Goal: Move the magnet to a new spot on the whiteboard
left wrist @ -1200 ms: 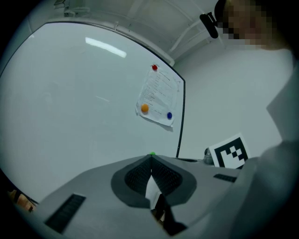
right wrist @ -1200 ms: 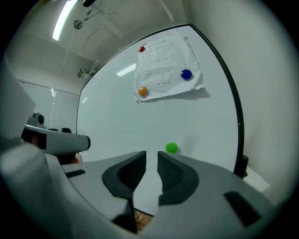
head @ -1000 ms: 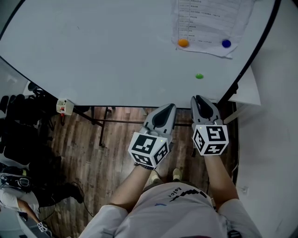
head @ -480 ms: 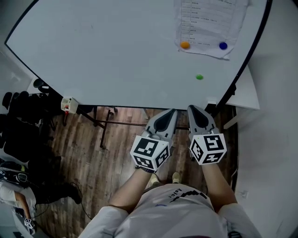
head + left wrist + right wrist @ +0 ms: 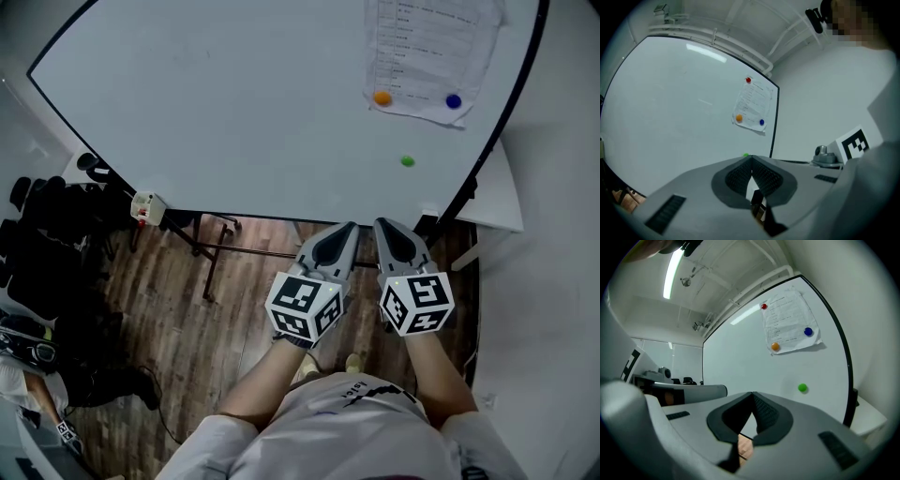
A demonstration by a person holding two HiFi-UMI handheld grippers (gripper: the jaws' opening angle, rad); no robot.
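Grey right gripper (image 5: pixel 380 224) and left gripper (image 5: pixel 349 226), jaws pressed together and empty, sit side by side below the large white whiteboard's (image 5: pixel 234 112) bottom edge. The small round green magnet (image 5: pixel 407 161) sticks to the board beyond the right gripper's tips (near the black right-hand frame); bare board spreads leftward.

Head view looks steeply down, taking in the whiteboard (image 5: pixel 234 112). Both gripper views face the board from lower, well back. All three share the green magnet (image 5: pixel 407 161) and paper sheet (image 5: pixel 427 47).

Wood-plank floor (image 5: pixel 187 309) — white wall (image 5: pixel 553 281) at rt, strip light (image 5: pixel 672 273) on ceiling.
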